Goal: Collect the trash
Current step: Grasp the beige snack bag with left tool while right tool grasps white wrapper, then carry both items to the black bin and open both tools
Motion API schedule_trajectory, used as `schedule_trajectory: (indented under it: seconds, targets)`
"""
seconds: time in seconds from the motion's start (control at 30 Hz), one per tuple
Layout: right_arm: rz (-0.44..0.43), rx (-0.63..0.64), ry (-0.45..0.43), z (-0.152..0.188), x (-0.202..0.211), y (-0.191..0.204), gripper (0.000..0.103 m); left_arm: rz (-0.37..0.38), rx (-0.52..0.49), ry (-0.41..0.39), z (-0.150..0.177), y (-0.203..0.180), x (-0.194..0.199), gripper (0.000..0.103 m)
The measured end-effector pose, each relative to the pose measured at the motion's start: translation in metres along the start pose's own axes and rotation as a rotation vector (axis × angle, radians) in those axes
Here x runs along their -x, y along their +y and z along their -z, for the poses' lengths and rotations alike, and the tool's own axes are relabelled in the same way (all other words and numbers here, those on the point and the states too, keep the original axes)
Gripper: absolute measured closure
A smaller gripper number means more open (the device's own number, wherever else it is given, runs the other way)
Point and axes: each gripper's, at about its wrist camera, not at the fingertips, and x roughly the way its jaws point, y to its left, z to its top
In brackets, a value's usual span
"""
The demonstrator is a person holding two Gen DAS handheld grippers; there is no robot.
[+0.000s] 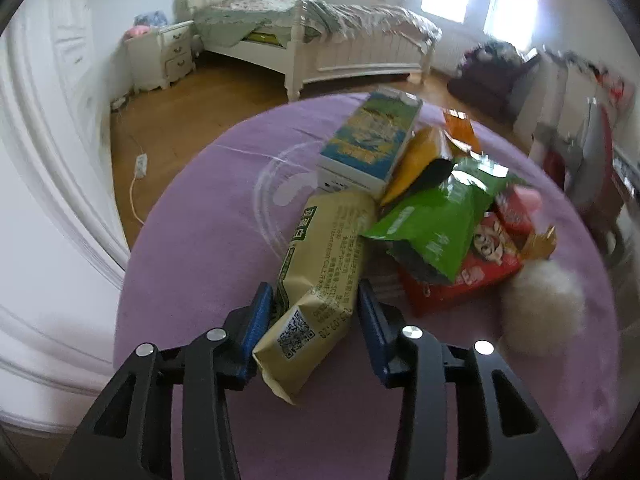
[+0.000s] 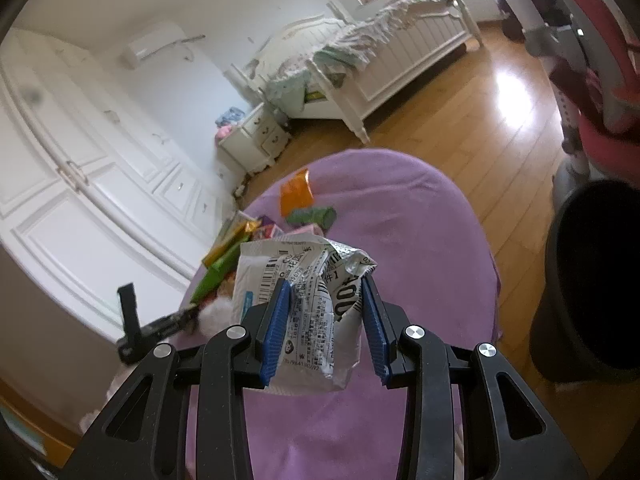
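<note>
**Trash collection part-way: one wrapper lifted, a pile left on the purple counter**

The right tool [image 2: 326, 320] carries a crumpled white-and-silver wrapper [image 2: 304, 300] clenched between its blue pads, above the purple counter [image 2: 420, 220]. The black bin [image 2: 592, 280] stands on the wooden floor just beside the counter's right edge, its mouth open and unobstructed; a short crossing over that edge looks sufficient. The left tool [image 1: 316, 320] straddles a beige snack packet [image 1: 320, 280]: the left pad touches it, the right pad stands clear, so the tool reads as released and the packet rests on the counter. Beyond that packet, toward the bed [image 1: 320, 40], lie a blue-and-green carton [image 1: 368, 140], a yellow bag [image 1: 420, 156], a green bag [image 1: 436, 220], a red box [image 1: 480, 272] and a white fluff ball [image 1: 540, 304], all uncollected. The pile sits well inside the counter's rim, with bare cloth on the near side for approach.
</note>
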Motion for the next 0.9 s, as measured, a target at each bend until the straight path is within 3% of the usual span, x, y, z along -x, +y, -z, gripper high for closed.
schedule_trajectory:
  seconds: [0.03,0.2,0.27,0.4,0.57,0.77,0.9]
  targets:
    - [-0.006,-0.001,0.000,0.001,0.000,0.000,0.066,0.010,0.018,-0.014,0.003,0.003,0.008,0.067]
    - [-0.070,-0.005,-0.015,0.003,0.002,0.004,0.066,0.078,0.089,-0.119,0.018,-0.005,0.063,0.067]
    - [-0.098,-0.024,-0.020,-0.004,0.003,0.001,0.066,0.116,0.065,-0.171,0.023,-0.029,0.094,0.067]
    - [-0.117,-0.071,-0.057,-0.007,0.012,-0.021,0.066,0.241,0.015,-0.191,0.023,-0.094,0.117,0.067]
    - [-0.061,-0.164,-0.149,-0.009,0.048,-0.074,0.066,0.433,-0.059,-0.135,0.013,-0.199,0.094,0.067]
    - [0.109,-0.346,-0.280,0.005,0.118,-0.171,0.066,0.650,-0.210,-0.011,0.009,-0.349,0.037,0.067]
    - [0.187,-0.434,-0.305,0.023,0.139,-0.217,0.066,0.717,-0.264,0.087,0.015,-0.427,-0.003,0.067]
